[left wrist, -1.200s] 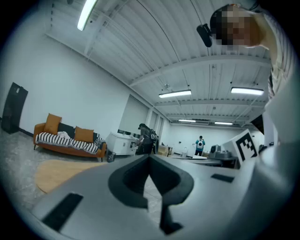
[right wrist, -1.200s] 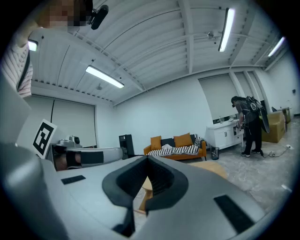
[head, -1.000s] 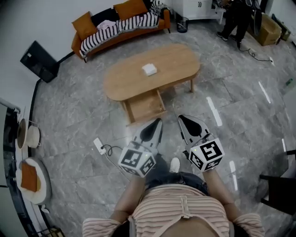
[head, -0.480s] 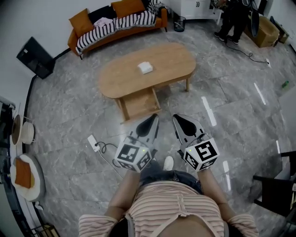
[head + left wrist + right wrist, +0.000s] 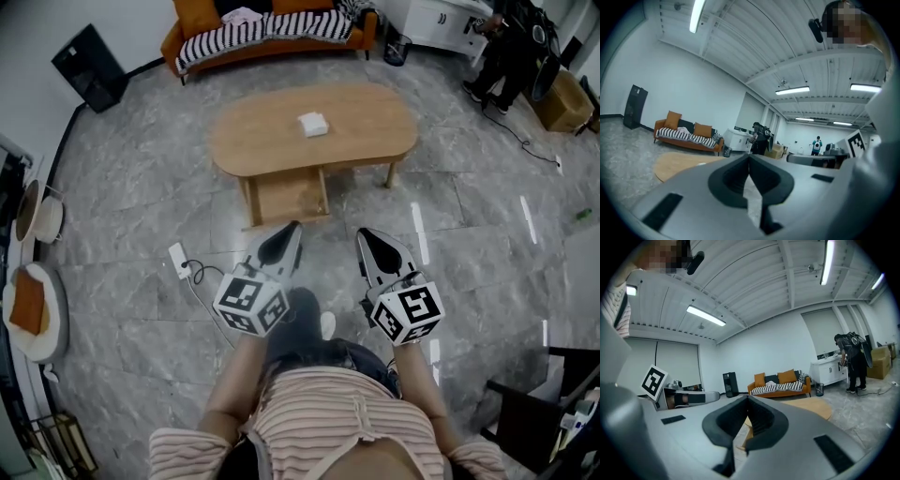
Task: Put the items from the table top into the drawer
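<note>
Approach, I'd say: left tongs (image 5: 284, 236) and right tongs (image 5: 367, 242) pinched together, empty, short of the worktop (image 5: 253, 150); white packet (image 5: 313, 124) on it, drawer (image 5: 286, 197) pulled out beneath; next, step in, spread them

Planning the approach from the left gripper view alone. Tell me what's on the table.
Observer: One small white item, near the middle of the table.
Operator: Report the drawer.
Observer: The drawer is pulled out on the near side. I see nothing in it.
Operator: Give me the right gripper.
Observer: The right gripper is shut and empty, short of the table.
</note>
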### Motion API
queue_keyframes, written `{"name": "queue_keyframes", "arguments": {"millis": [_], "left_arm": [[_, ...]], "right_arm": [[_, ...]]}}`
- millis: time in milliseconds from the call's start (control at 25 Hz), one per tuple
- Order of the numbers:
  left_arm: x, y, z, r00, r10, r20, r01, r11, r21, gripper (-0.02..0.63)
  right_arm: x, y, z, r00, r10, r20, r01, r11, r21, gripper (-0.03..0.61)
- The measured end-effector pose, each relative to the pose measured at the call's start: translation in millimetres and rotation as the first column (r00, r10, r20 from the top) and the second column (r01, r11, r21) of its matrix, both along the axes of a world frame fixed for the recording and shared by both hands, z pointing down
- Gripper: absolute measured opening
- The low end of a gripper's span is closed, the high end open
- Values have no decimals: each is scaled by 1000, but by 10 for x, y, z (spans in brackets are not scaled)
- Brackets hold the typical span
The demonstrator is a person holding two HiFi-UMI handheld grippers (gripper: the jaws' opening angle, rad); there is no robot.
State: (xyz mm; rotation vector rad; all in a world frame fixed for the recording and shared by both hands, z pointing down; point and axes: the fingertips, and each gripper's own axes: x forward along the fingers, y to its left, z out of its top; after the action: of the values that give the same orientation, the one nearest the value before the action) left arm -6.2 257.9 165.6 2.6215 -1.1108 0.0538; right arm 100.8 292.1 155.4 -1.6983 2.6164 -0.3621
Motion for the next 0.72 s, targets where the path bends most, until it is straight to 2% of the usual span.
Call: {"name": "queue_keyframes", "arguments": {"millis": [440, 720], "left_arm": [[-9, -473, 60, 998, -64, 23, 64, 998, -10, 14], [80, -868, 231, 998, -48, 45, 50, 998, -40, 14]], "right_arm": [[242, -318, 160, 999, 39, 1, -39, 998, -58, 0], [282, -679, 257, 999, 43, -3, -43, 995, -86, 0]]}}
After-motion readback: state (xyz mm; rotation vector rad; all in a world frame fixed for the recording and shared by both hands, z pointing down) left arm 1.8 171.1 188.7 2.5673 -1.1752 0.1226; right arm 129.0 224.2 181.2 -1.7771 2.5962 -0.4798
